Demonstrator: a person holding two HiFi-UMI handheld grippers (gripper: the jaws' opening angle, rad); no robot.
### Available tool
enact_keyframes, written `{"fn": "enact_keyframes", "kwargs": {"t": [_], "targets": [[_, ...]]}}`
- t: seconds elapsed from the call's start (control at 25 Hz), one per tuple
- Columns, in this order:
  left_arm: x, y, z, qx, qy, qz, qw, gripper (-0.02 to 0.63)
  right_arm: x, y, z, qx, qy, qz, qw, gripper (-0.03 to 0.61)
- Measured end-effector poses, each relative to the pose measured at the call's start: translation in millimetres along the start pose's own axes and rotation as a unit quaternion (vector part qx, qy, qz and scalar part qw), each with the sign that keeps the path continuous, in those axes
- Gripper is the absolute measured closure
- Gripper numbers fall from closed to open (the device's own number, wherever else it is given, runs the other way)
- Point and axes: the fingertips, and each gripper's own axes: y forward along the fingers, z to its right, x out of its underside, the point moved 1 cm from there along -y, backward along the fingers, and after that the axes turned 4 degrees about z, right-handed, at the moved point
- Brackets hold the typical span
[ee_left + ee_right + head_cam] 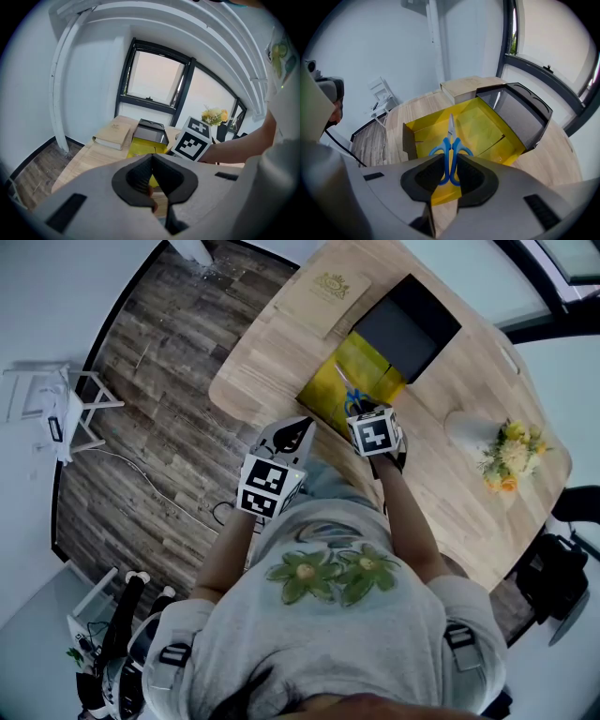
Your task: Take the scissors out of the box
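The blue-handled scissors (450, 149) lie lengthwise in the open yellow box (487, 124), blades pointing away from me. My right gripper (450, 158) points steeply down into the box's near end and is shut on the scissors' handle loops, with a pad on each side. In the head view the scissors (350, 395) show just beyond the right gripper's marker cube (375, 431). My left gripper (152, 158) hovers near the table's edge, left of the box (140, 147). Its jaw tips meet, with nothing between them. The head view shows it (302, 430) beside the box's near corner.
The box's black lid (408, 324) stands folded back at its far end. A tan book (323, 296) lies beyond the box, and a white vase of yellow flowers (506, 451) stands on the wooden table (450, 390) to the right. Left of the table is dark wooden floor (159, 399).
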Motion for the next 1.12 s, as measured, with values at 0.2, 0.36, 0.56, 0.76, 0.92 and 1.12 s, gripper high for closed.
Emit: {"fn": "enact_keyframes", "kwargs": {"t": [0.2, 0.36, 0.56, 0.76, 0.92, 1.12], "targets": [[-4.4, -4.7, -0.3, 0.0, -0.02, 0.013, 0.9997, 0.607, -3.6, -7.5, -0.8, 0.002, -0.001, 0.01, 1.0, 0.495], [-7.2, -7.2, 1.0, 0.001, -0.028, 0.02, 0.9994, 0.607, -6.8, -14.1, -0.9, 0.005, 0.0, 0.021, 1.0, 0.495], [-7.2, -10.4, 5.8, 0.001, -0.025, 0.023, 0.9994, 0.607, -12.1, -23.9, -4.0, 0.004, 0.0, 0.037, 0.999, 0.494], [-7.3, -14.1, 8.6, 0.001, -0.022, 0.025, 0.9995, 0.607, -22.8, -38.7, -6.6, 0.0, -0.001, 0.059, 0.998, 0.494], [-10.0, -16.4, 10.1, 0.001, -0.019, 0.027, 0.9995, 0.607, -32.3, -53.0, -6.7, -0.001, -0.002, 0.08, 0.997, 0.494], [-13.6, -18.7, 12.8, -0.001, -0.013, 0.032, 0.9994, 0.607, -40.2, -70.6, -9.1, -0.003, -0.012, 0.109, 0.994, 0.494]]}}
